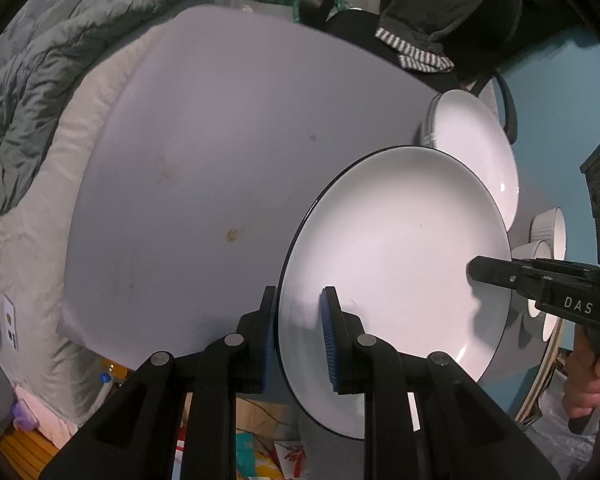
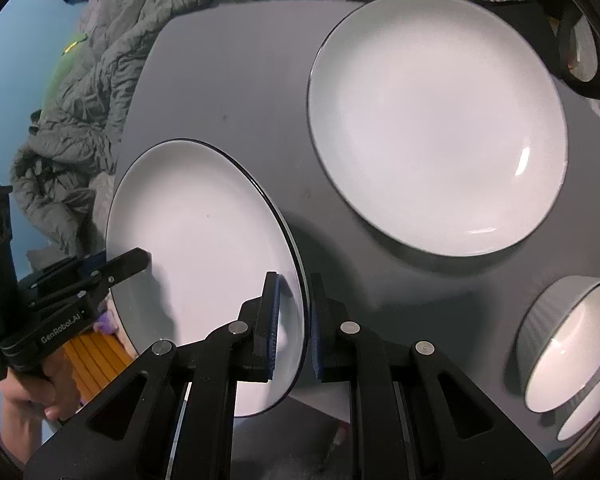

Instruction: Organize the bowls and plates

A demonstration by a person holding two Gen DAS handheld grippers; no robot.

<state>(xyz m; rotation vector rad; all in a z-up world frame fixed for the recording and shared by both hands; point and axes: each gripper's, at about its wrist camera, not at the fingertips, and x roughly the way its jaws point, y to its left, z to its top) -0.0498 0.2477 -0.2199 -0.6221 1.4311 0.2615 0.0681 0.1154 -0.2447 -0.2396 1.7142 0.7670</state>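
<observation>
Plate (image 1: 396, 264) pinched at opposite rims by my left tool (image 1: 298, 336) and right tool (image 2: 294, 320), above the counter (image 1: 220, 168).
White, glossy, thin dark rim; it sits tilted beside a plate stack (image 2: 436, 120) and bowls (image 2: 572, 340).

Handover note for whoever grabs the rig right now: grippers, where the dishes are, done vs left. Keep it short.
Left gripper: closed on one rim of the held plate.
Right gripper: closed on the opposite rim of the same plate, so it hangs between both, partly past the table edge.
A second plate lies flat on the table, beyond the held one. It looks like the top of a stack in the left view.
Ribbed bowls sit at the right edge of the table.
Done: one plate lifted.
Left: probably set it on the other plate, then sort the bowls.
</observation>
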